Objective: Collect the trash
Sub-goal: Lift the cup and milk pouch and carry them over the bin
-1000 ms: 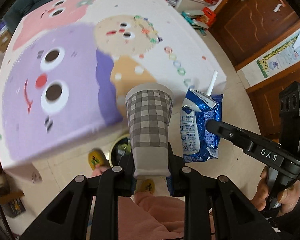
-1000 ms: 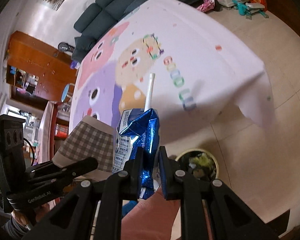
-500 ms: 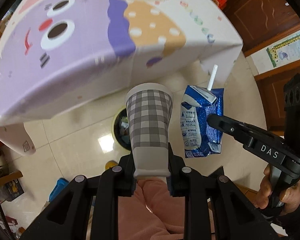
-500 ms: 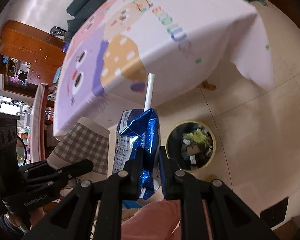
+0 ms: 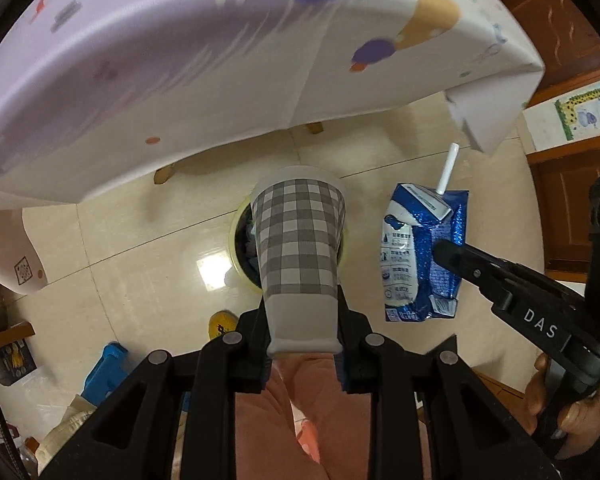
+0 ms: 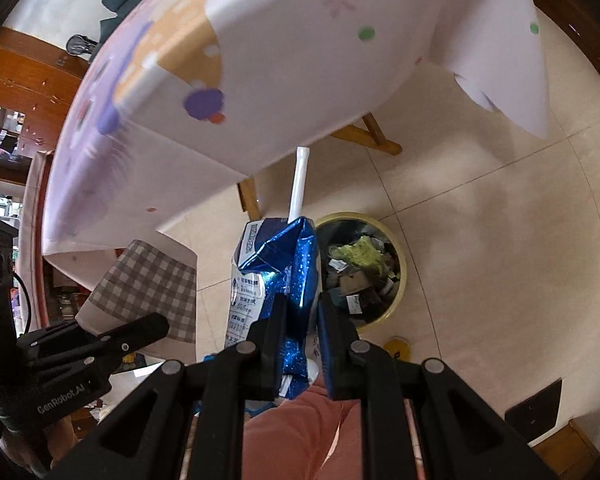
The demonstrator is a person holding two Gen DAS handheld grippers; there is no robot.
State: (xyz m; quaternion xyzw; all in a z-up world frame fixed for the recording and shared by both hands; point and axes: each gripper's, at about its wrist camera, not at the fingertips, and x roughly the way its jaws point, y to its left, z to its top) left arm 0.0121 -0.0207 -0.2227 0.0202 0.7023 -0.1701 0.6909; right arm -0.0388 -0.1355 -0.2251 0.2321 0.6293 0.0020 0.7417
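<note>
Above bin (image 6: 396, 240) now, cup (image 5: 298, 240), carton (image 6: 276, 276) lowered.

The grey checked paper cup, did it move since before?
Yes. The grey checked paper cup, clamped in the left gripper, went from above the cartoon tablecloth to over the yellow-rimmed trash bin.

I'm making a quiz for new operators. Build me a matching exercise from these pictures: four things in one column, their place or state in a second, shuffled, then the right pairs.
Things:
1. checked paper cup
2. blue milk carton
3. waste bin
4. white straw

Places or states:
A. stands on the tiled floor, holding scraps
B. sticks up out of the carton's top
C. clamped near its base by the left gripper
D. crumpled, clamped by the right gripper

Pairs: 1-C, 2-D, 3-A, 4-B
</note>
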